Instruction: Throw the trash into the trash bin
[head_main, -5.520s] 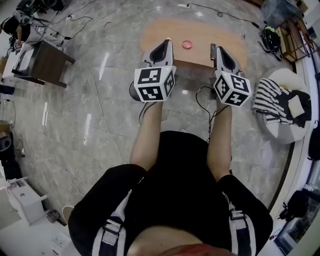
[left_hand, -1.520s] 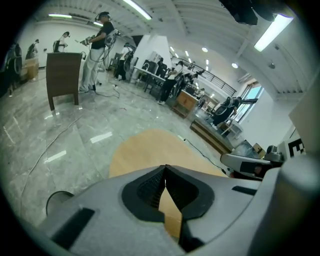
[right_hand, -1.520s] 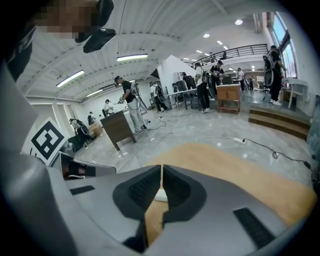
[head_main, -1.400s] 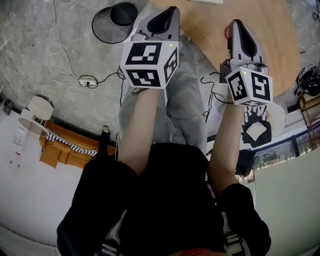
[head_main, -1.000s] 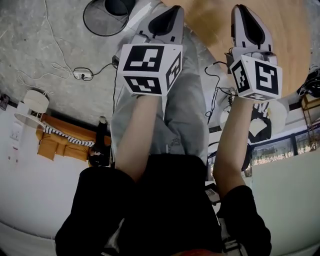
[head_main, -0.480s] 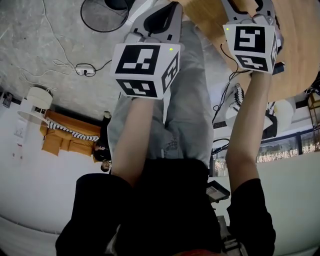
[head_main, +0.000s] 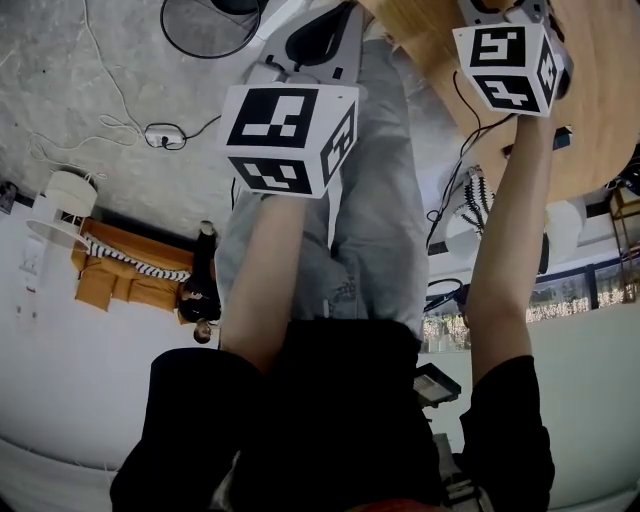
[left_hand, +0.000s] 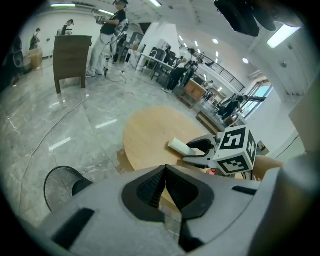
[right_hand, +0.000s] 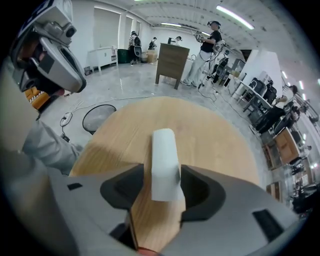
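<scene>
round wooden bench (right_hand: 210, 125) carries the block (right_hand: 164, 150), standing between the jaws of the right tool (right_hand: 164, 176), which have just been opening and are wide apart: a grab looks next. left tool (left_hand: 164, 172) is closed and empty. bin (left_hand: 62, 182) waits on the floor.

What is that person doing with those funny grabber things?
A person holds a gripper in each hand at a round wooden table. The right gripper has just been opening its fingers, which now stand on either side of a white block, not squeezing it yet. The left gripper is shut and empty. The black mesh trash bin waits on the floor beside the table.
</scene>
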